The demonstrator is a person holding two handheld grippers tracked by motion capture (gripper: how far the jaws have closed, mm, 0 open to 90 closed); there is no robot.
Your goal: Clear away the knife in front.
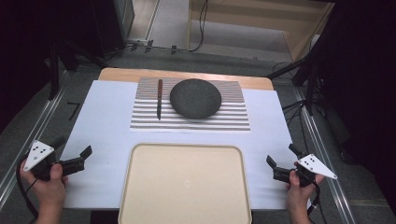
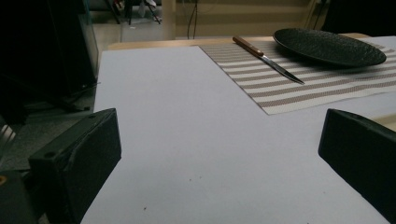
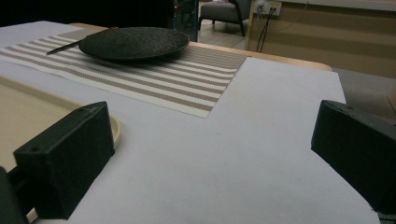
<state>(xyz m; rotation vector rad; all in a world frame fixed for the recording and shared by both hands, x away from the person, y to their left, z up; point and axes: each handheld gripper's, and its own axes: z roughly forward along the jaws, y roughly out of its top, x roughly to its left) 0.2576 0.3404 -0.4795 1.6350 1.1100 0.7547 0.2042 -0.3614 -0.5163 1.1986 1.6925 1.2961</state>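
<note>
A dark round plate (image 1: 195, 98) (image 2: 329, 45) (image 3: 134, 42) lies on a striped placemat (image 1: 233, 119) (image 2: 299, 86) (image 3: 187, 88) at the far middle of the table. Left of the plate, on the mat, lies a knife (image 1: 159, 98) (image 2: 268, 58) (image 3: 64, 46) with a brown wooden handle, blade toward me. A beige tray (image 1: 184, 184) (image 3: 28, 121) sits empty at the near middle. My left gripper (image 1: 74, 153) (image 2: 219, 154) is held open over the white cover left of the tray. On the tray's right my right gripper (image 1: 282, 161) (image 3: 212, 154) also stands open, nothing between its jaws.
A white cover (image 1: 107, 121) spreads over the wooden table (image 1: 187, 74). Metal rails (image 1: 28, 135) run along both sides. Dark stands and cables (image 1: 308, 74) crowd the floor beyond the right edge, and a light wooden cabinet (image 1: 261, 18) stands behind the table.
</note>
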